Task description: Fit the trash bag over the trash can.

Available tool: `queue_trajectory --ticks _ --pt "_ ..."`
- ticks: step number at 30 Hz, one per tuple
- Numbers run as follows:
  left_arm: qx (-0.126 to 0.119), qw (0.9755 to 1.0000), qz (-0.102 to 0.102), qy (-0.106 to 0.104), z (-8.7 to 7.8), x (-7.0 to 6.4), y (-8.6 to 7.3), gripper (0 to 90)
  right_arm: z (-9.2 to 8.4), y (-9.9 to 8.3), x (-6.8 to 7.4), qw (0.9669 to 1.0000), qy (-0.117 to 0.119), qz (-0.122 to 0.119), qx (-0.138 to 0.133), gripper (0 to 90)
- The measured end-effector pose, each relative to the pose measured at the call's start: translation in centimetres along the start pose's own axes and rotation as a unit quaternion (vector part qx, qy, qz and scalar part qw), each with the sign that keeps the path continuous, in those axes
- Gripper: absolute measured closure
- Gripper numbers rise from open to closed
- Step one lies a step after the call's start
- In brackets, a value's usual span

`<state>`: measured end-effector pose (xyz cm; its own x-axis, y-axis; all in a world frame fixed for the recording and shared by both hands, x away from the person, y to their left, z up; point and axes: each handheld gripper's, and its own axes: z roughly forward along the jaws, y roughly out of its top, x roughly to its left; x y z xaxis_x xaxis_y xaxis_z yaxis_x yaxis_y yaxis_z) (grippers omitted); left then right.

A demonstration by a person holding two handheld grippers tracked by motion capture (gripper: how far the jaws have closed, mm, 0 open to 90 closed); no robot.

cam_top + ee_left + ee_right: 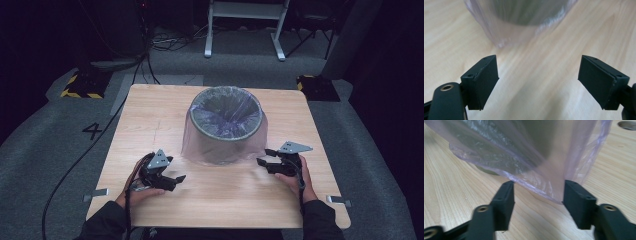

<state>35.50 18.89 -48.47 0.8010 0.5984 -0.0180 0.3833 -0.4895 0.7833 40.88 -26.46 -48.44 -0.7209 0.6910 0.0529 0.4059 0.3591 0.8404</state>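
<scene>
Bin (226, 125) sits mid-tabletop (150, 125), slightly toward 12 o'clock. Left gripper (175, 180) is at its 7 o'clock, right gripper (264, 159) at 4 o'clock. Both sets of jaws are spread and pinching nothing; the bag (536, 170) hem hangs just ahead of the right jaws. My read: the liner is on, so back out level and avoid snagging the loose skirt. Bin is grey and round; bag is thin, lilac-tinted, see-through, folded over the rim and draped to the tabletop.

Pale lilac see-through bag (200, 142) over dark grey bin (226, 112). Light wood table (150, 115), fine grain lines. Black grippers, left (176, 179) and right (264, 157), grey plates on top. Grey carpet (50, 130), yellow-black hazard stripes (80, 92) on floor bracket.
</scene>
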Motion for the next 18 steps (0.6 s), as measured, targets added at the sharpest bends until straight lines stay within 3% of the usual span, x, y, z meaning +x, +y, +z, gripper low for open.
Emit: queue_trajectory --ticks 6,10,14,18 --pt "0.026 0.9997 -0.004 0.001 -0.4 -0.4 -1.4 19.2 -1.0 -0.4 0.1 0.9998 -0.016 -0.002 -0.007 29.3" --pt "0.024 0.9997 -0.006 0.004 -0.6 -0.3 -2.0 18.2 -1.4 -0.4 0.6 0.9999 -0.01 -0.009 -0.007 26.4" --pt "0.032 0.9994 -0.01 0.002 -0.5 -0.1 -2.4 17.5 -2.1 -0.2 0.7 0.9996 -0.009 -0.008 -0.024 24.3" --pt "0.026 0.9995 -0.019 -0.001 -0.7 0.2 -2.6 15.8 -2.9 0.1 0.8 0.9992 -0.006 -0.004 -0.04 23.2"
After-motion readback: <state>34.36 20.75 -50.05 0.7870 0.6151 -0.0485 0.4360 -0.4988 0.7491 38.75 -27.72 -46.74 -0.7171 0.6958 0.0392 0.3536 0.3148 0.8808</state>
